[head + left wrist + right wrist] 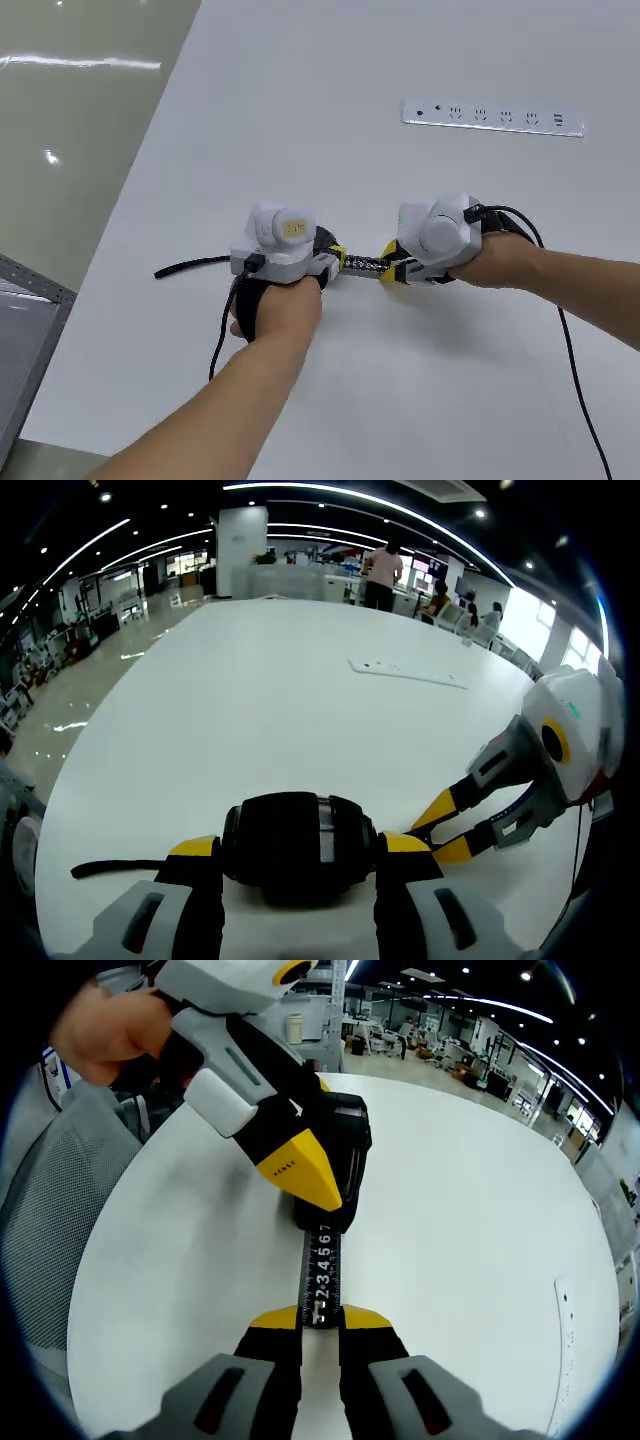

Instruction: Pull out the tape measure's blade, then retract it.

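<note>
Both grip tight: left tongs (300,848) hold the tape measure's case (295,820) on the tabletop (250,700), right tongs (321,1318) pinch the blade (324,1255). A slipped pinch could whip the blade back.

1. In the head view, the black hard-plastic tape measure case (326,241) is mostly hidden behind the white left gripper (335,258) and the hand holding it.
2. The black tape blade with white numerals (322,1272) has its tip buried between the right gripper (320,1318) jaws, so the end hook can't be seen.
3. The long white power strip (492,117) has socket markings too small to read.
4. The black cable (575,370) runs off the head view's bottom edge.
</note>
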